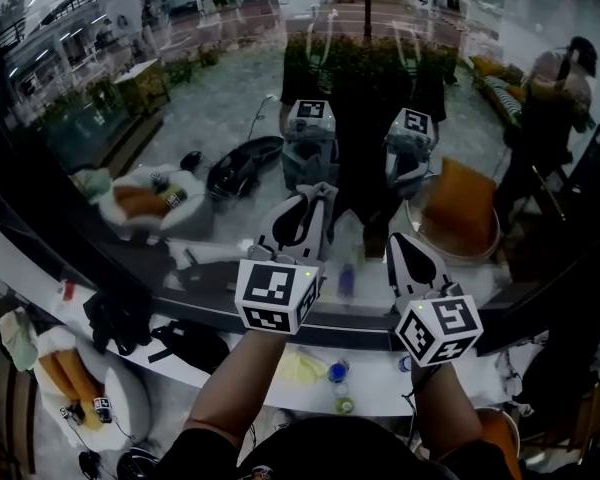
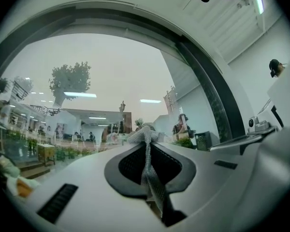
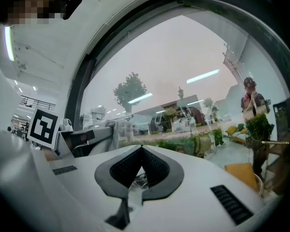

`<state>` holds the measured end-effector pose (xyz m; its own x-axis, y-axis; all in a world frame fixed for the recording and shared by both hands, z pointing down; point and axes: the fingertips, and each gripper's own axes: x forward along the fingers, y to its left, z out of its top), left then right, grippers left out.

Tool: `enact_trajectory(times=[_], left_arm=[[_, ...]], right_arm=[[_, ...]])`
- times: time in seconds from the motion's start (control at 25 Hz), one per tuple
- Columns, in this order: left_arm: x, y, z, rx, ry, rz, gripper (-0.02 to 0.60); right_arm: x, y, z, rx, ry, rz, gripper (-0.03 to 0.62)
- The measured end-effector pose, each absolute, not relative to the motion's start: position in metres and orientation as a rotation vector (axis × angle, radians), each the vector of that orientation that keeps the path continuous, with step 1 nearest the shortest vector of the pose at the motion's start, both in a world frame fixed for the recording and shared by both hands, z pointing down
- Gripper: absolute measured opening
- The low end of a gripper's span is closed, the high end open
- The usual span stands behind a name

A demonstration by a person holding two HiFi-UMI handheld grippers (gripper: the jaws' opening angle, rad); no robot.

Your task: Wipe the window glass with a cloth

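Observation:
The window glass (image 1: 190,98) fills the head view, and both grippers are held up close to it. My left gripper (image 1: 315,196) is shut on a grey-white mesh cloth (image 2: 144,133). A strip of the cloth runs back between the jaws and a small bunch sticks out at the tips, against or very near the glass (image 2: 111,71). My right gripper (image 1: 405,253) is just to the right of it, lower, shut with nothing seen between the jaws (image 3: 141,150). In the right gripper view the left gripper (image 3: 94,132) shows at the left. Both grippers are mirrored in the pane.
A dark curved window frame (image 1: 350,333) runs below the grippers and up the side (image 2: 208,81). Beyond the glass, far below, lie a hall with planters, round seats with orange cushions (image 1: 460,213) and a person (image 1: 558,93). A white ledge (image 1: 310,383) holds small bottles.

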<state>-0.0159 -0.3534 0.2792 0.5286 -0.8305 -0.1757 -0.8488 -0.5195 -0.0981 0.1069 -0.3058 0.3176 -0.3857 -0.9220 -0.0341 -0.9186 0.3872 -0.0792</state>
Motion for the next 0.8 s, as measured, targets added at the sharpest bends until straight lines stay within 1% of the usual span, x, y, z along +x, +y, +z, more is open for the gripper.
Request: enact_trajectory(times=[0.32, 0.52, 0.64, 0.8], left_arm=[[-0.052, -0.368, 0.285, -2.574, 1.497, 0.156, 0.031], [-0.089, -0.372, 0.294, -2.562, 1.524, 0.157, 0.031], [-0.095, -0.376, 0.299, -2.553, 1.542, 0.148, 0.031], [-0.142, -0.381, 0.302, -2.551, 1.571, 0.153, 0.031]], right_arm=[[0.084, -0.319, 0.316, -1.677, 2.564, -0.077, 0.028], [0.055, -0.324, 0.327, -1.685, 2.572, -0.091, 0.028], [0.054, -0.330, 0.329, -1.676, 2.572, -0.093, 0.028], [0.010, -0.333, 0.326, -1.663, 2.595, -0.083, 0.028]])
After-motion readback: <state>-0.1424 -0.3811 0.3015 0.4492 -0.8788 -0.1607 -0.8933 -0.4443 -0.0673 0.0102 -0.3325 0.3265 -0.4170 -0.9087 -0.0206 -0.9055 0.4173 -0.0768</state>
